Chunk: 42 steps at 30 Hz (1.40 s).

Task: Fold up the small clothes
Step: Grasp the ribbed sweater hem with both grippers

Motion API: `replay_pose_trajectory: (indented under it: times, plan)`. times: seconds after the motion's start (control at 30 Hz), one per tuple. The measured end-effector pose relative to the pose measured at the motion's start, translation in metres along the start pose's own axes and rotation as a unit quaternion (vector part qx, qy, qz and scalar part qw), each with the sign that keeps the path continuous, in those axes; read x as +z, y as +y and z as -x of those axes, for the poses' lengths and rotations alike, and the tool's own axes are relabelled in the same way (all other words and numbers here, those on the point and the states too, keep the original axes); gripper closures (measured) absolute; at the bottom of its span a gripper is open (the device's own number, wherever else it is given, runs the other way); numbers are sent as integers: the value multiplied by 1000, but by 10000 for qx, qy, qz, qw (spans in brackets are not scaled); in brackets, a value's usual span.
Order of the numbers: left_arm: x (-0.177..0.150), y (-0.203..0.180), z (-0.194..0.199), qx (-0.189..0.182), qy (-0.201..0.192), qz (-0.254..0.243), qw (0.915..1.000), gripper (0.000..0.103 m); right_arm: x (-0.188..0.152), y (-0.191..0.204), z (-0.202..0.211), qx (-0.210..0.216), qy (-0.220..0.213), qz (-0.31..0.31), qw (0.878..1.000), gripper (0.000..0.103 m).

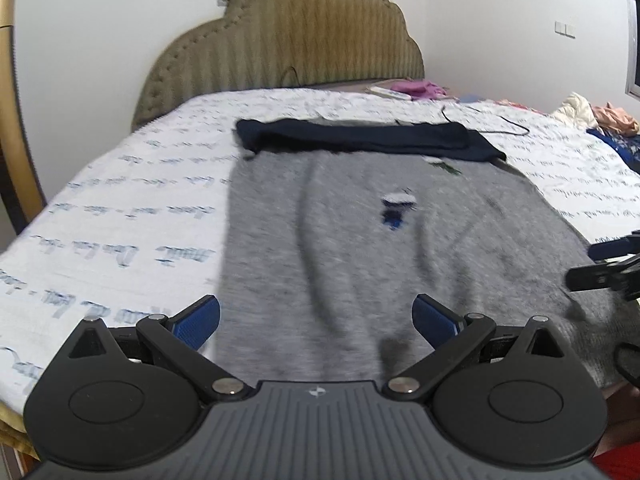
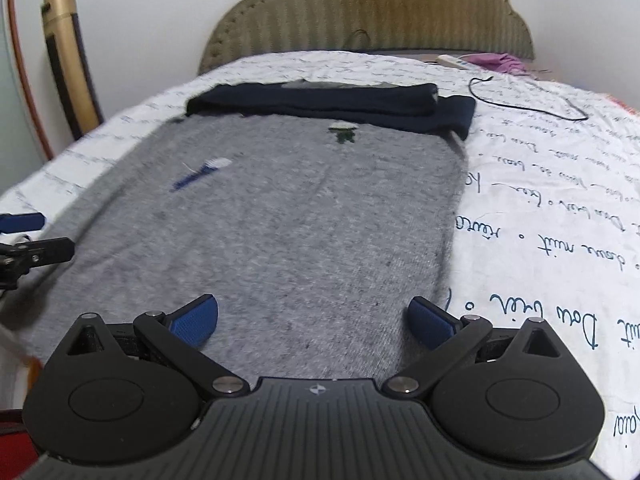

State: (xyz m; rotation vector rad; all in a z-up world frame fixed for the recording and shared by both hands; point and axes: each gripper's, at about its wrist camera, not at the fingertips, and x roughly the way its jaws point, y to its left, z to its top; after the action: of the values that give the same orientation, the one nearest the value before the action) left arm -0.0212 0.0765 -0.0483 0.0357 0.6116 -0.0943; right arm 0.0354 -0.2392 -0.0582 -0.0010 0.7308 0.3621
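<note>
A small grey knitted sweater [image 1: 352, 248] lies flat on the bed, with dark navy sleeves [image 1: 360, 140] folded across its far end and small embroidered patches on the grey. It also shows in the right wrist view [image 2: 280, 216]. My left gripper [image 1: 316, 320] is open and empty, hovering over the sweater's near left edge. My right gripper [image 2: 314, 320] is open and empty over the near right part of the sweater. The right gripper's fingers [image 1: 600, 264] show at the right edge of the left wrist view; the left gripper's fingers [image 2: 28, 240] show at the left edge of the right wrist view.
The bed has a white sheet [image 1: 120, 216] with blue script writing and a padded olive headboard [image 1: 288, 40]. A black cable [image 2: 532, 100] lies on the sheet at the far right. Pink and peach clothes [image 1: 420, 89] lie near the headboard. A gold post [image 2: 68, 56] stands at the left.
</note>
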Motion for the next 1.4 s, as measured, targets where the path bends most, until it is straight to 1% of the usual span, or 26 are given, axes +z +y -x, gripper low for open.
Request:
replay_pose_trajectory:
  times: [0.1,0.23,0.27,0.33,0.37,0.47,0.57,0.63,0.73,0.77,0.83,0.93,1.03,1.13,1.3,1.4]
  plan:
    - [2,15,5,118,-40,45,9999,0,2,-10,12,156,-46,-156,9997,1]
    - [0,36,7,156,18,226,9996,0,5,-28,26,-11,-11,-302,9995,2]
    - [-1,40,6,145,57,258,9995,0,4,-34,28,16,32,-372,9993,2]
    - [-4,48,4,44,184,361,9992,0,2,-48,32,203,143,-541,9982,2]
    - [-5,52,3,-48,263,438,9987,0,1,-54,34,273,209,-613,9975,2]
    - [-10,62,1,-507,459,785,9946,0,-6,-66,40,425,362,-641,9964,2]
    - [-12,68,0,-924,562,1079,9883,0,-13,-74,45,558,551,-646,9948,4]
    - [-12,70,-1,-1148,624,1228,9838,0,-17,-80,46,699,679,-803,9920,6]
    - [-12,71,-2,-1576,735,1418,9745,0,-20,-82,50,866,720,-920,9894,11]
    - [-12,71,-2,-1730,772,1473,9708,0,-21,-81,50,950,751,-924,9883,14]
    - [-14,70,-4,-2019,829,1565,9633,0,-22,-74,51,1134,819,-854,9865,15]
    - [-16,64,-5,-2248,863,1565,9579,0,-25,-57,48,1568,904,-751,9806,18]
    - [-16,55,-6,-2336,883,1430,9577,0,-25,-36,41,1881,942,-658,9754,18]
    - [-15,46,-7,-2520,906,1390,9534,0,-22,-19,35,1984,886,-565,9745,18]
    - [-12,34,-11,-2479,880,1394,9547,0,-15,-3,25,2056,787,-553,9739,19]
    - [-12,30,-11,-2480,868,1386,9549,1,-14,4,25,2139,761,-512,9725,28]
